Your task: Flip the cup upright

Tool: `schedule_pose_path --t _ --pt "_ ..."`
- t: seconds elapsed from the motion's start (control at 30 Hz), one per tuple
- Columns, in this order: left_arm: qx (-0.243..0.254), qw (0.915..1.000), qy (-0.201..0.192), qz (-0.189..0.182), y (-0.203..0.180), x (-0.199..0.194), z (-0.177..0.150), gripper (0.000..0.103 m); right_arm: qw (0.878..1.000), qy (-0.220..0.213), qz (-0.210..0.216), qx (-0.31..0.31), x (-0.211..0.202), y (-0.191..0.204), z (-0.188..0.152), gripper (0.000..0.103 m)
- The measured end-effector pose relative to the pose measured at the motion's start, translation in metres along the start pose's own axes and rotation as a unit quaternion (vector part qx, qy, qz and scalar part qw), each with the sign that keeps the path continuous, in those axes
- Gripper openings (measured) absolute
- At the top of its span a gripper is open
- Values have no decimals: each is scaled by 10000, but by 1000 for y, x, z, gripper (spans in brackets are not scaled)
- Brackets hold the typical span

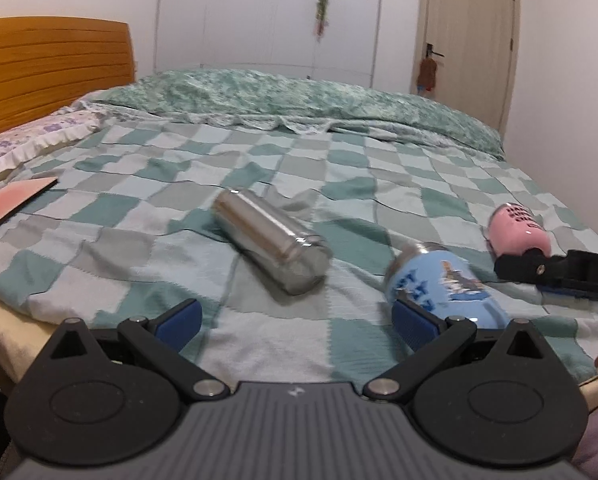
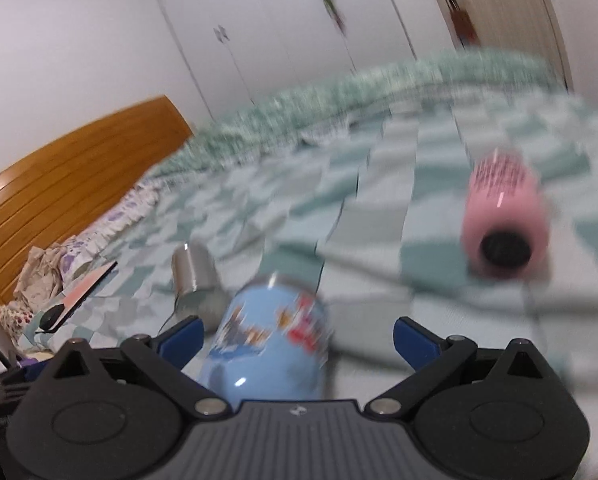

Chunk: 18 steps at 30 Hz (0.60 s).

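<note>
My right tongs (image 2: pixel 297 334) are wide open and hold nothing; the blue cup (image 2: pixel 269 344) lies on its side between the two pads, nearer to the left one. The right view is blurred, so I cannot tell if any pad touches it. To do this step well, I think I should center the tongs on the cup body, close across the round wall, then lift a little before turning, because the soft bed (image 1: pixel 259 336) can let the cup tip again.

My left tongs (image 1: pixel 297 318) are also wide open and empty, low over the near edge of the bed. A steel cup (image 1: pixel 271 236) lies on its side to the left, a pink cup (image 2: pixel 503 216) farther right. Both are apart from the blue one, not in the way. Far left is a pink book (image 1: pixel 15 204), beside the pillow (image 1: pixel 31 140).
</note>
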<state>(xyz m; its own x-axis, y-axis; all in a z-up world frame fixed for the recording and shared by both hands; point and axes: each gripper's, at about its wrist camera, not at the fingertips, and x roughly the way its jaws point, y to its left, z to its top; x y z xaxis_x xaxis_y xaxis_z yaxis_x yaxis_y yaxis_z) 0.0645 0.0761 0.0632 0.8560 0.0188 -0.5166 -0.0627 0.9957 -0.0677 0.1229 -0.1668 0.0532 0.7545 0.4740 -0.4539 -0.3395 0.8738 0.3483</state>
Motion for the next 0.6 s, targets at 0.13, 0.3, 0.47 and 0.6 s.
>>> schedule_pose_path --t 0.13,0.3,0.47,0.6 --pt "79 9996 210 -168 -24 8 7 103 9984 -262 -36 -503 -9 -21 4 102" --pt "200 9981 518 -250 -59 29 18 103 9948 -515 -119 -870 -14 -48 3 102" --pt "357 9941 1005 -213 -92 60 30 103 9950 -764 -108 -630 -17 -78 1 102" --pt "353 9883 1478 -150 -108 85 32 103 9938 -904 -200 -612 -18 -93 -2 102"
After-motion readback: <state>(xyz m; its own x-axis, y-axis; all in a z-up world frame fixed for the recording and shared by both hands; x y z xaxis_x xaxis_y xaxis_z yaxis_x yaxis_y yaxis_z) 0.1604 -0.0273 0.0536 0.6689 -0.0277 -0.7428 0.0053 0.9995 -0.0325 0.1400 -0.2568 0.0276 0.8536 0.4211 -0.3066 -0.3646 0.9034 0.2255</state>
